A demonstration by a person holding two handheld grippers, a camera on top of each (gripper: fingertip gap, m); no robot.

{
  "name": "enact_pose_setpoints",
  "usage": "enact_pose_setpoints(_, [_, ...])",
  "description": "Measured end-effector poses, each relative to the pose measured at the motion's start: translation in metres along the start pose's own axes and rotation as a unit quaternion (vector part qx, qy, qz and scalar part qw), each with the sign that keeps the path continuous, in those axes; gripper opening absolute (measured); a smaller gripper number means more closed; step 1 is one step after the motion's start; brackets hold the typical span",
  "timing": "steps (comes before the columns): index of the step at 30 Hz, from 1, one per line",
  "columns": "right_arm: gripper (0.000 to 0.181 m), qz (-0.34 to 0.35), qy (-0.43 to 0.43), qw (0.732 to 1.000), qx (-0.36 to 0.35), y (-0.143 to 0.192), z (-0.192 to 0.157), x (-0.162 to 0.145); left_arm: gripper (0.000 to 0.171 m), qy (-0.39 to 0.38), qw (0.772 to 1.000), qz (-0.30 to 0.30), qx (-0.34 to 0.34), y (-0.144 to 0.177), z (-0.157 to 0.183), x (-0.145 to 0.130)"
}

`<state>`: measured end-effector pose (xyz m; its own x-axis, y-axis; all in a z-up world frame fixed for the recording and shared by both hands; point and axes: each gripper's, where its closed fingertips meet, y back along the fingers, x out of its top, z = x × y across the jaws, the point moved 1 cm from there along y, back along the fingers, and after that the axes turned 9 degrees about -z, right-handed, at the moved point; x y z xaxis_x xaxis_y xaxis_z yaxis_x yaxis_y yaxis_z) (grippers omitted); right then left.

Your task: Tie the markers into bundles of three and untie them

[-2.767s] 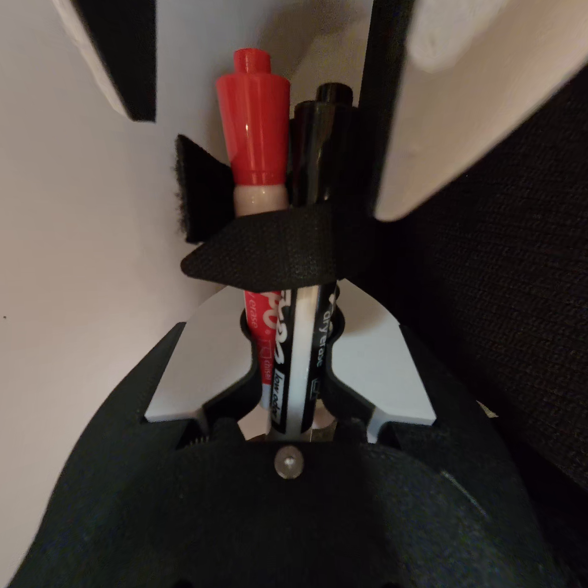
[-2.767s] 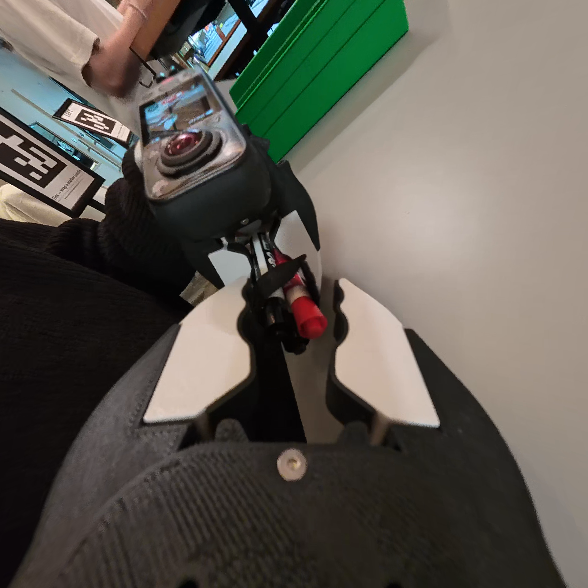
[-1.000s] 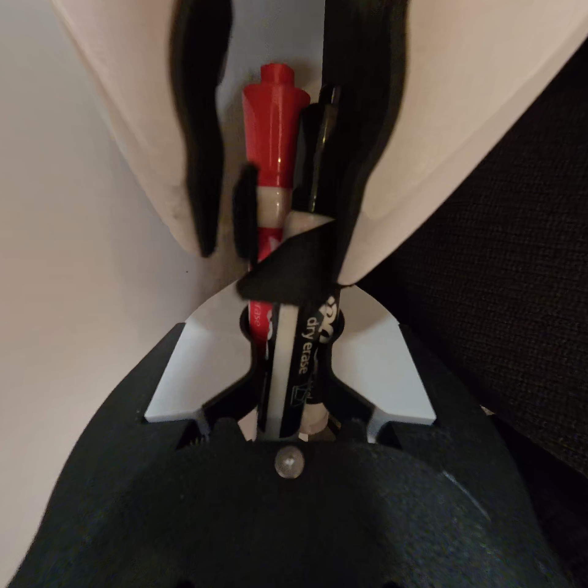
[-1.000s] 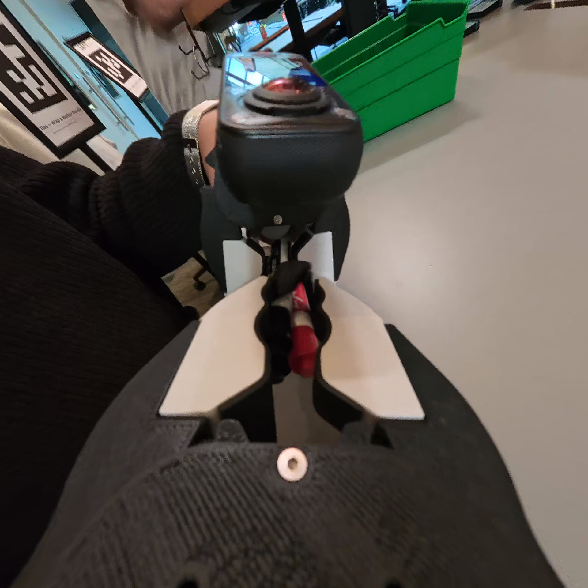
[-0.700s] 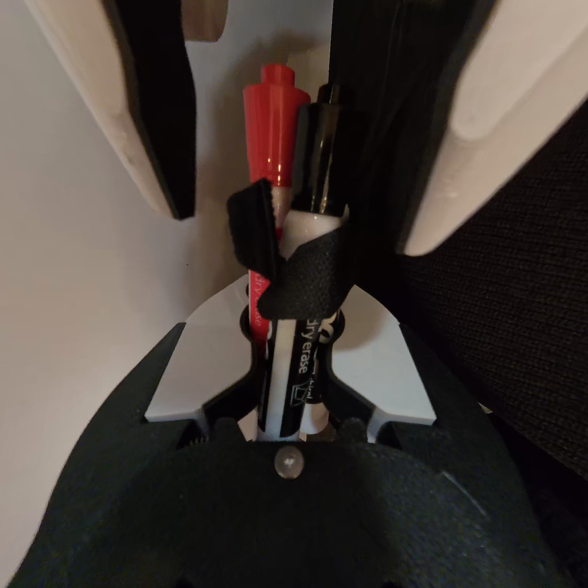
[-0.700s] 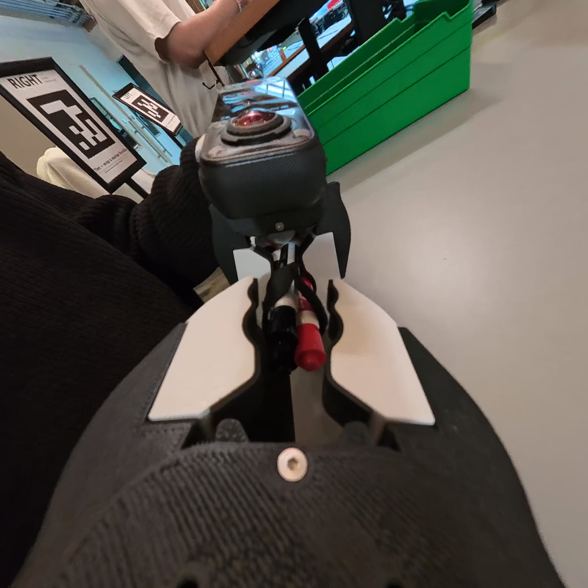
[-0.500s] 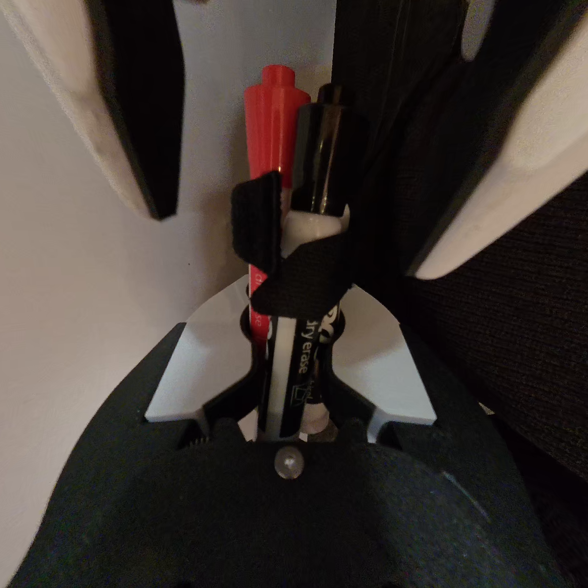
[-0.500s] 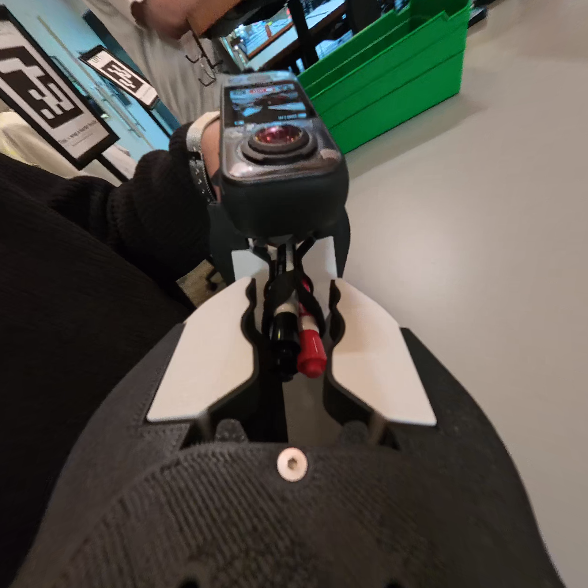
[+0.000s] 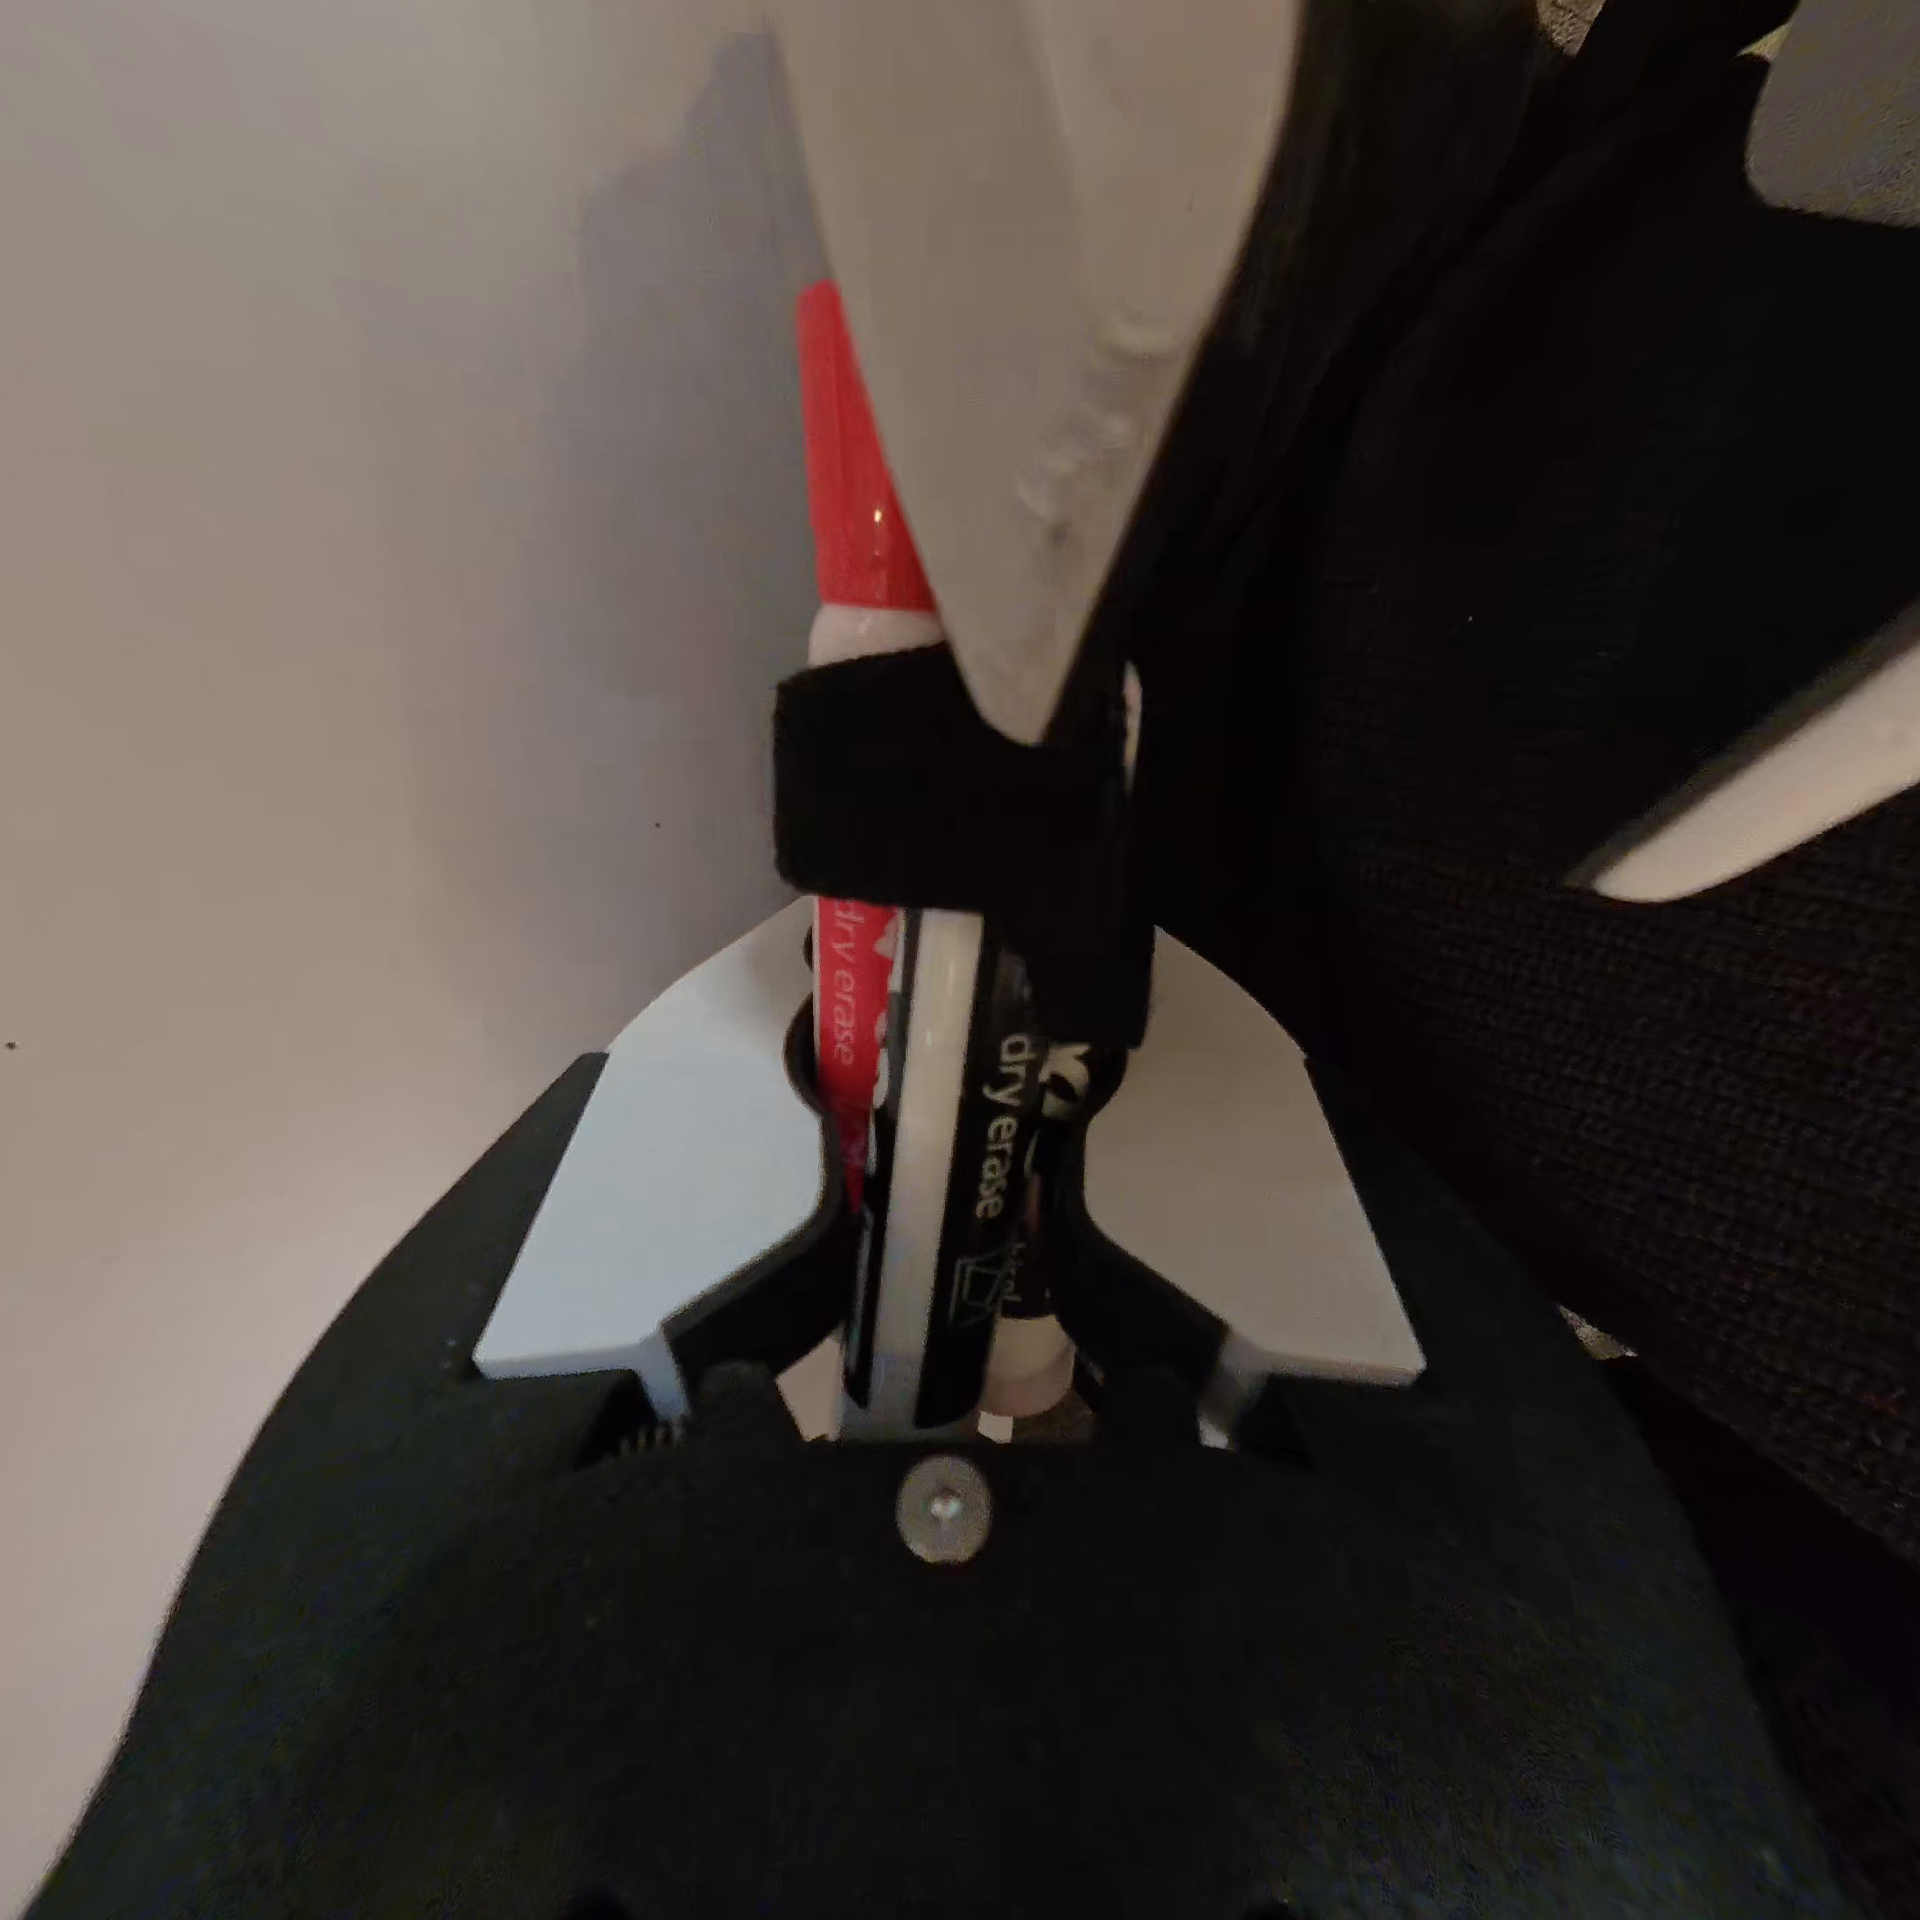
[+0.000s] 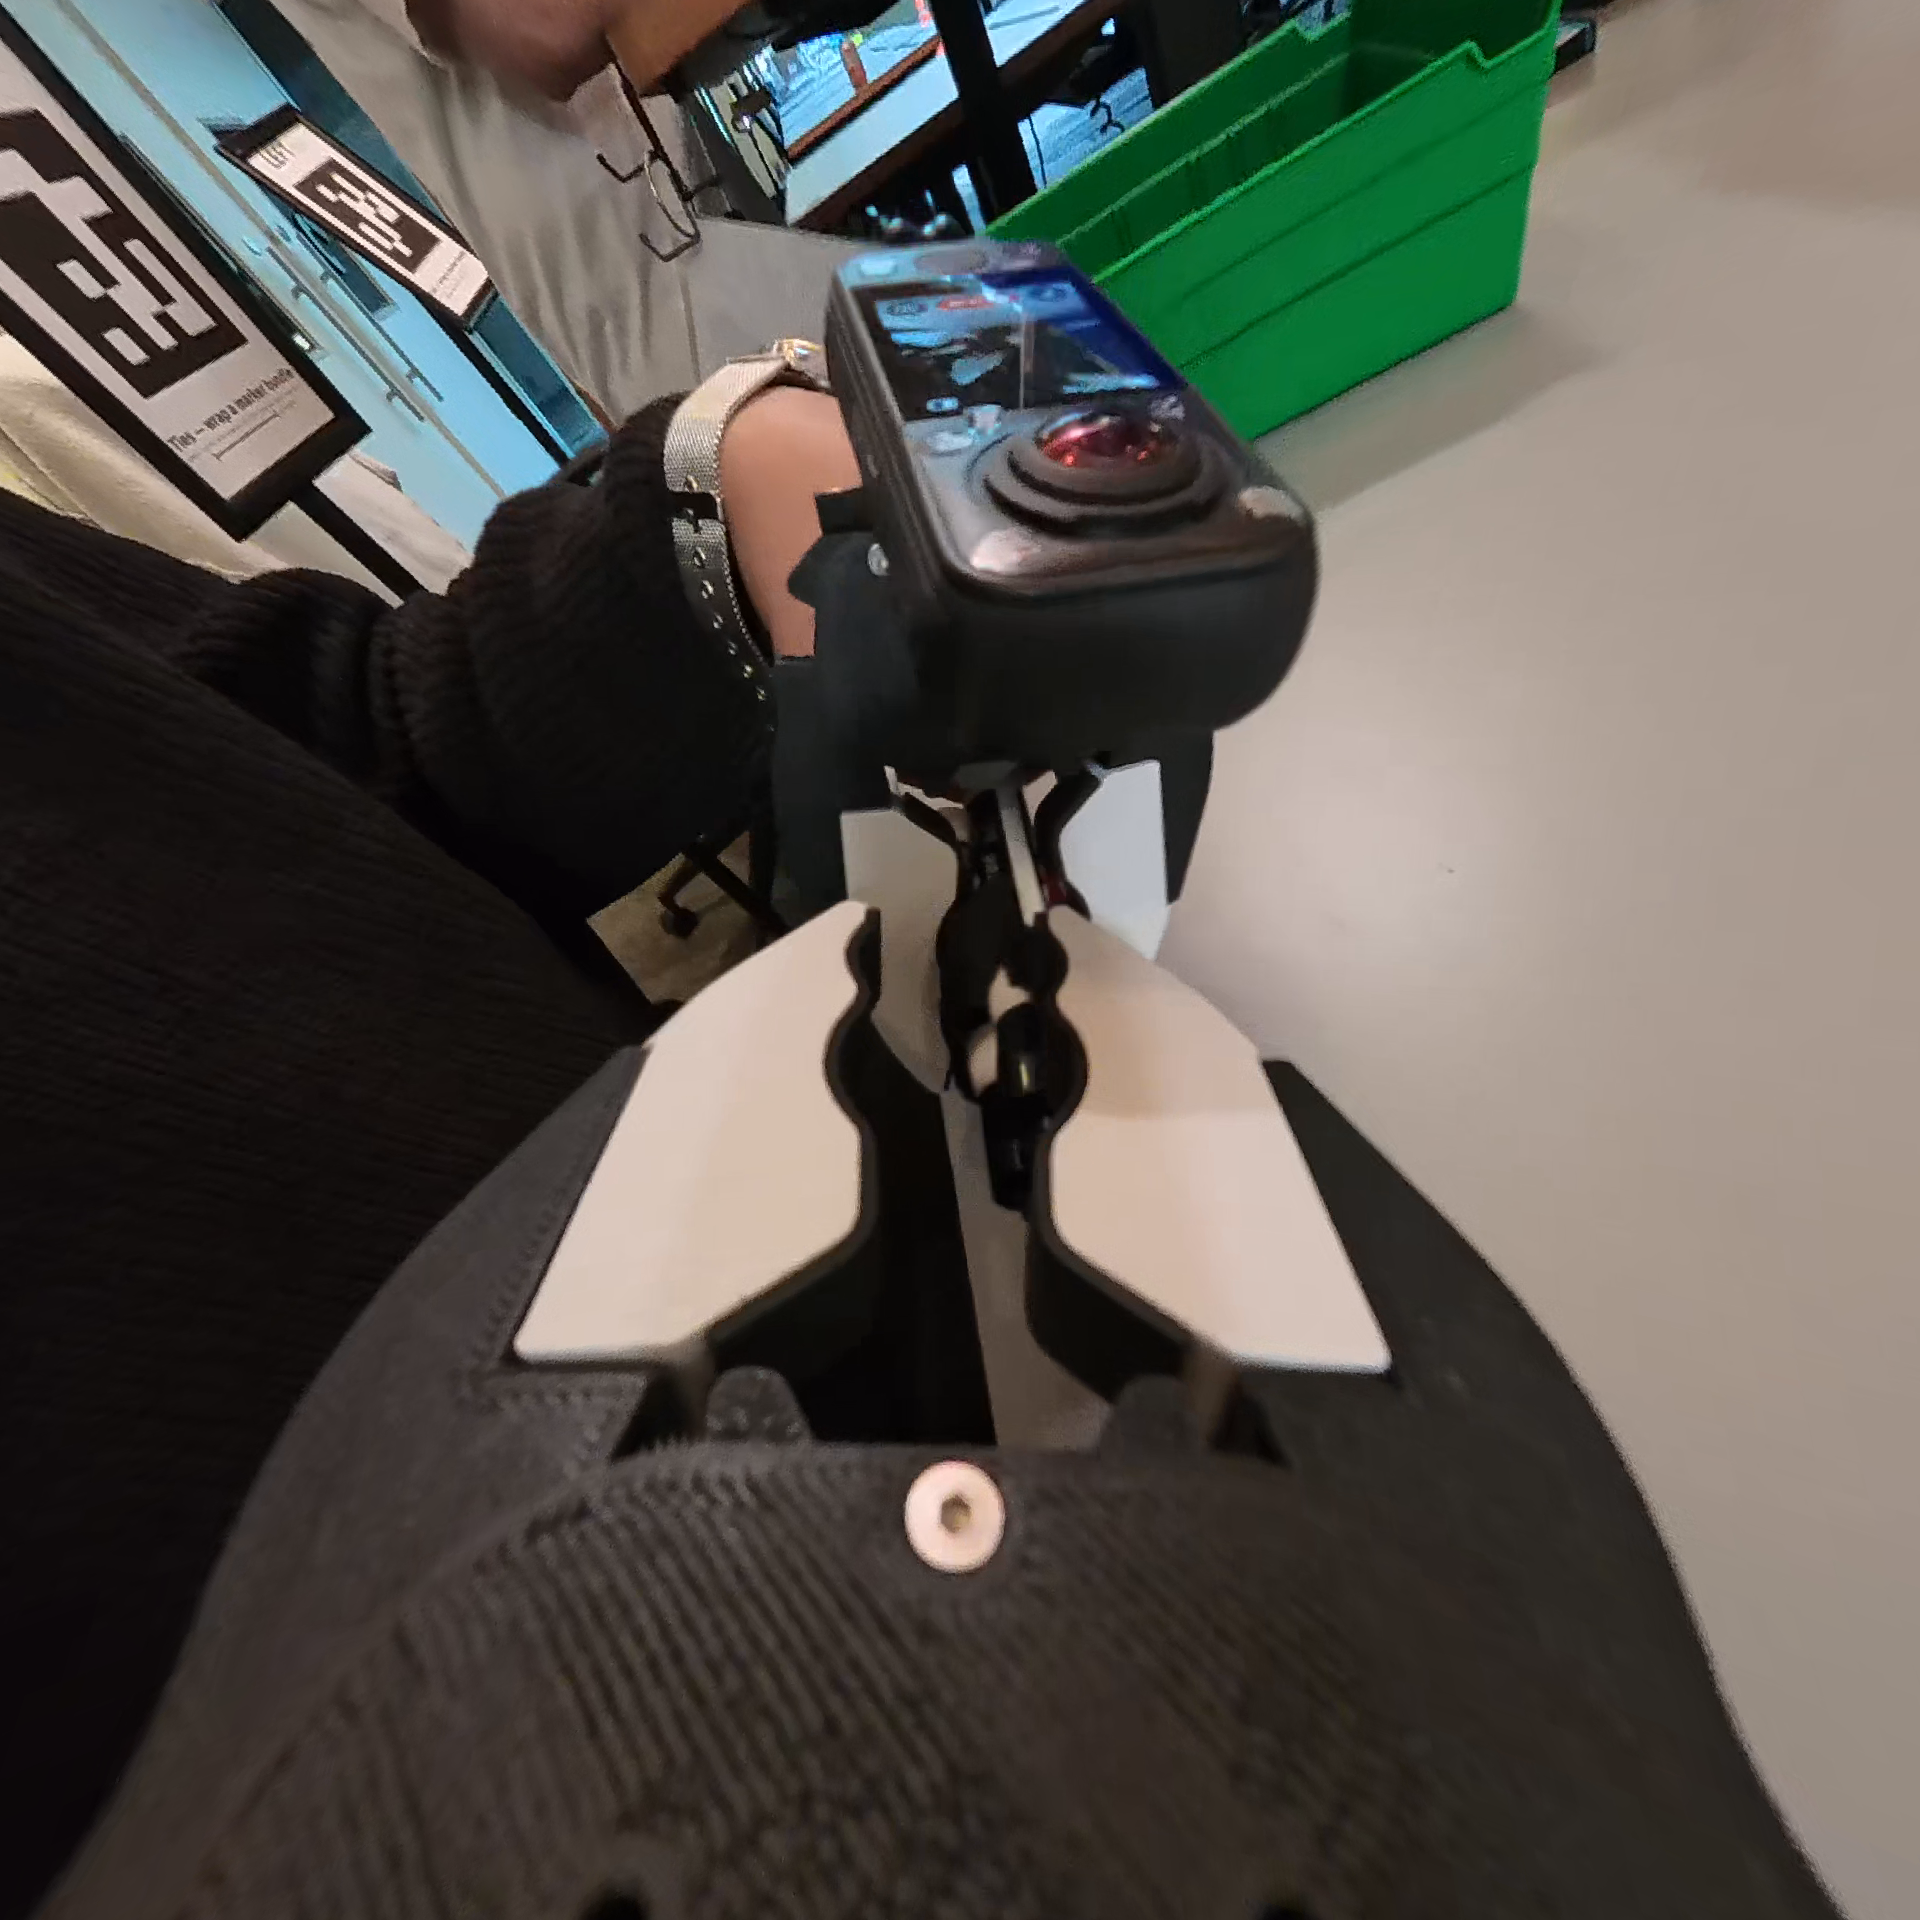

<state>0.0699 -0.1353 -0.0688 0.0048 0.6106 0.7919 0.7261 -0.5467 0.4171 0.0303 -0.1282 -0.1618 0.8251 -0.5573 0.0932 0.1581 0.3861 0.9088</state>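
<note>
Your left gripper (image 9: 951, 1081) clamps the dry-erase markers (image 9: 940, 1132) — the black hook-and-loop strap (image 9: 935, 795) wraps them. Your right gripper (image 10: 961, 1023), jaws apart, presses the strap down; next, I judge, seal it.

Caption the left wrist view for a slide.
Left gripper clamps marker bundle wrapped in black strap; right gripper's finger overlaps it.

Worktop (image 10: 1558, 831): pale grey, smooth, matte. Stacked green bins (image 10: 1340, 208) stand directly on it, well beyond the right claw (image 10: 956, 1039) and off to its right. Worktop surface beside that claw shows bare.
</note>
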Motion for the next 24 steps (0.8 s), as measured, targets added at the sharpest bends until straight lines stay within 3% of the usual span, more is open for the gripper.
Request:
enact_pose_setpoints(6, [0.024,0.027,0.047,0.998,-0.037,0.009,-0.007,0.013,0.042,0.005,1.000,0.005,0.000,0.000,-0.003,-0.001])
enact_pose_setpoints(10, [0.016,0.018,0.072,0.995,-0.068,0.005,-0.013,0.006,0.043,0.016,1.000,0.009,0.005,0.002,-0.009,-0.004])
enact_pose_setpoints(14, [0.028,-0.003,0.089,0.987,-0.135,-0.007,-0.003,-0.006,0.043,0.020,1.000,0.021,0.006,0.004,-0.012,-0.002])
enact_pose_setpoints(24, [0.038,-0.031,0.093,0.981,-0.168,-0.022,0.007,-0.011,0.043,0.013,1.000,0.011,0.014,0.002,-0.009,0.001])
